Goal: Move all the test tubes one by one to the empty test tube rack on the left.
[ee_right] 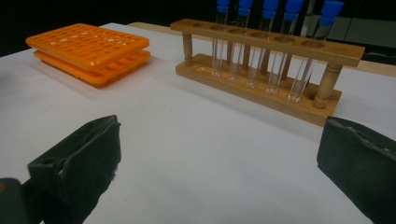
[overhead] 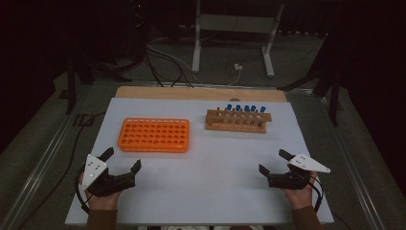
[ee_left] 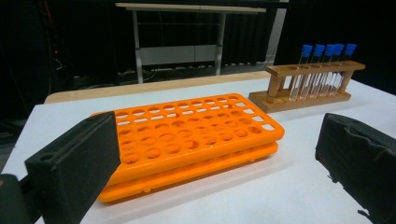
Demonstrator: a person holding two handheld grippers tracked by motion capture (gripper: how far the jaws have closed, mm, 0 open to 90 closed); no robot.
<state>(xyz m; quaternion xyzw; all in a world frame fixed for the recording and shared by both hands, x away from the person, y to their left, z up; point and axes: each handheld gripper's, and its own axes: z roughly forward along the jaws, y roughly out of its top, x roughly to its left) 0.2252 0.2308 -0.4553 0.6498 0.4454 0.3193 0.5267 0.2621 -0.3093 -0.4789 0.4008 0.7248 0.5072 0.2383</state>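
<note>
At the left of the high view, the left gripper point(overhead: 122, 159) sits low over the white table point(overhead: 215, 167), held in a hand that comes in from the bottom edge. Its jaws are spread wide with nothing between them. Just ahead of it lies the orange tube rack point(overhead: 153, 135), flat on the table, its rows of holes empty. In the left gripper view this rack point(ee_left: 187, 140) sits between and just beyond the two black jaws, the left jaw overlapping its near corner in the picture; whether they touch I cannot tell.

Further right and toward the far side of the table stands the wooden tube rack point(overhead: 235, 121), apart from the orange one. It carries five glass test tubes with blue caps point(overhead: 246, 109), standing upright in a row toward its right end; the holes at its left end are free. In the right gripper view the tubes point(ee_right: 275, 51) reach down to the rack's base board point(ee_right: 261, 91).

At the right, the right gripper point(overhead: 273, 162) rests low over the near part of the table, well apart from the wooden rack, its jaws likewise spread and holding nothing
</note>
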